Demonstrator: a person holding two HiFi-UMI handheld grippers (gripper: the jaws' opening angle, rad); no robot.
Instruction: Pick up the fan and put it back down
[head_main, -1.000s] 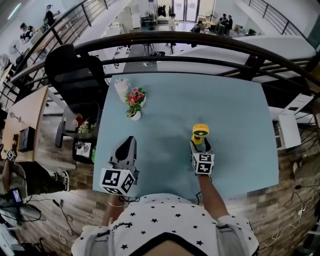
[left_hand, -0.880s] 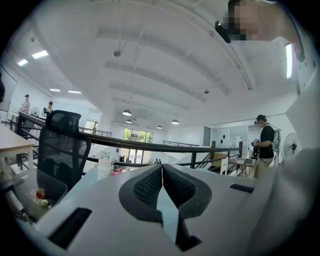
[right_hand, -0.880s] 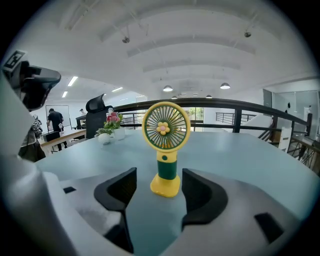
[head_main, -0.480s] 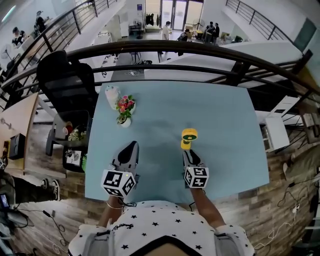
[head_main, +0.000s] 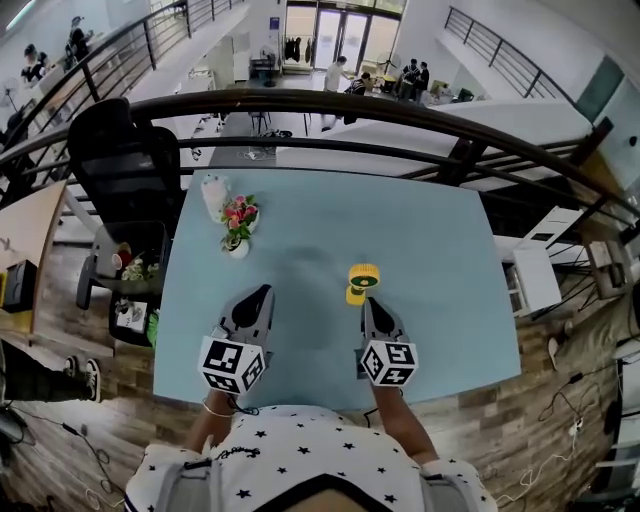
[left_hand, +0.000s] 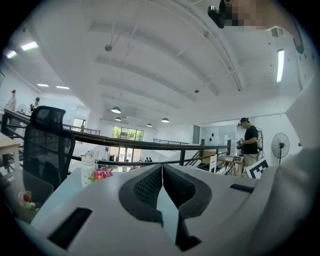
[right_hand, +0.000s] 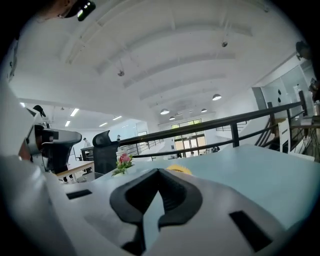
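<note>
A small yellow fan (head_main: 361, 281) stands on the light blue table (head_main: 440, 240), right of its middle. My right gripper (head_main: 368, 303) hovers just short of the fan, apart from it. Its jaws have just been closing, and they are now shut with nothing between them. In the right gripper view only the fan's yellow top (right_hand: 179, 169) shows past the joined tips of the right gripper (right_hand: 158, 170). My left gripper (head_main: 262, 292) is held over the table's near left part, shut and empty; the left gripper view shows the left gripper's (left_hand: 162, 168) tips touching.
A small pot of pink flowers (head_main: 238, 222) and a white bottle (head_main: 212, 193) stand at the table's far left. A black office chair (head_main: 120, 150) is beyond the left edge. A dark railing (head_main: 330, 105) runs behind the table. A person (left_hand: 248, 142) stands far off.
The right gripper's jaws were around the fan's base a second ago; now it has drawn back toward me and the fan stands alone. The left gripper has barely shifted.
</note>
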